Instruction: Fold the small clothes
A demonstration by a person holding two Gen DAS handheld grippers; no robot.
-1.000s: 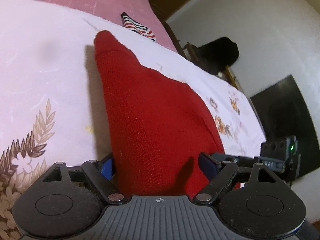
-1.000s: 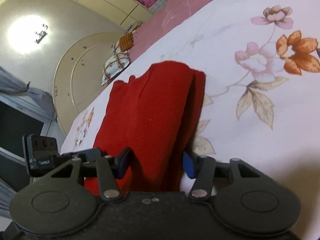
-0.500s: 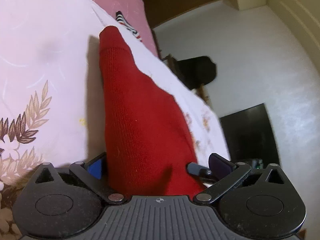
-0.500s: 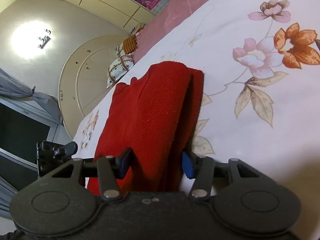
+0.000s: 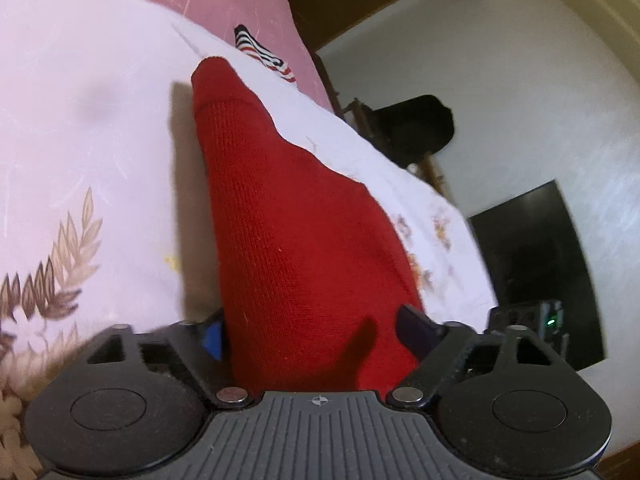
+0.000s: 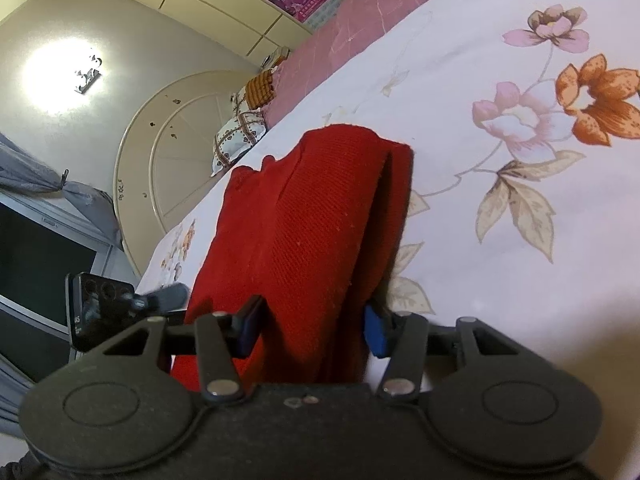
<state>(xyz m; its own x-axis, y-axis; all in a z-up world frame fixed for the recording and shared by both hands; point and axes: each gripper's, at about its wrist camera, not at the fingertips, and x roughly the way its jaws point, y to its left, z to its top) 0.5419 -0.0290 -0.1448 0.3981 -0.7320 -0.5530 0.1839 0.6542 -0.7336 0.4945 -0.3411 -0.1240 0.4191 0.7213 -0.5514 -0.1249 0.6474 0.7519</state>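
Left gripper [image 5: 312, 330] is closing around the red sweater [image 5: 296, 232]; right gripper [image 6: 312, 326] pinches its folded edge. A shallow bite could slip off.

The right hand-held gripper [image 6: 312, 326] has a folded red knit cloth [image 6: 320, 220] between its two blue pads [image 6: 376, 330], and both pads touch it. The cloth lies on a white bed sheet [image 6: 480, 260] with flowers. Left of the cloth, the other hand-held gripper [image 6: 164, 298] pokes in. Beyond the cloth sits a patterned pillow [image 6: 238, 140].
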